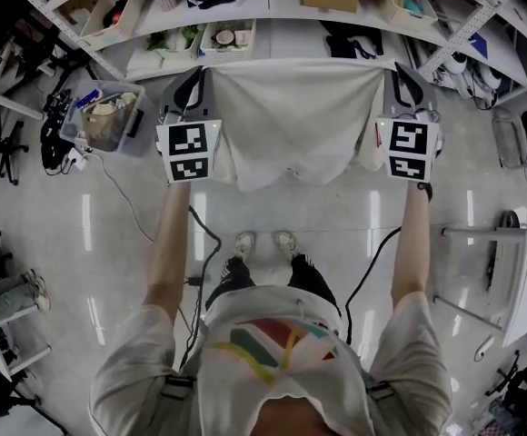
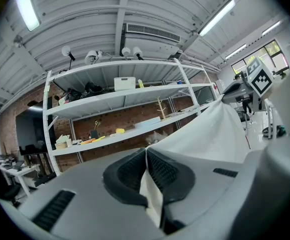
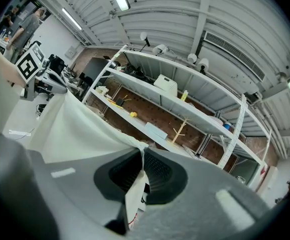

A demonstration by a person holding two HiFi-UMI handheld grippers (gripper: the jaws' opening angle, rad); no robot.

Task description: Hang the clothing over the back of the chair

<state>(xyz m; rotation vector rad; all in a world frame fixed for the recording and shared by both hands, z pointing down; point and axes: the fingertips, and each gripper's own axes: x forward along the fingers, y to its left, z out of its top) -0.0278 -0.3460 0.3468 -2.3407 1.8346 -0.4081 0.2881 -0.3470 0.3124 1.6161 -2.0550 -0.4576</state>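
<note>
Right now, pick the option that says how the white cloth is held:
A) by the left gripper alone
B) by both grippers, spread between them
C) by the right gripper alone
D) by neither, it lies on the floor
B: the left gripper and the right gripper each have their jaws shut on an upper edge of the white cloth, which hangs spread between them.

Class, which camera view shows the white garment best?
The head view: the garment shows at full spread, stretched between the left gripper and right gripper. Each gripper view shows only a corner pinched in its jaws and cloth running off sideways.
</note>
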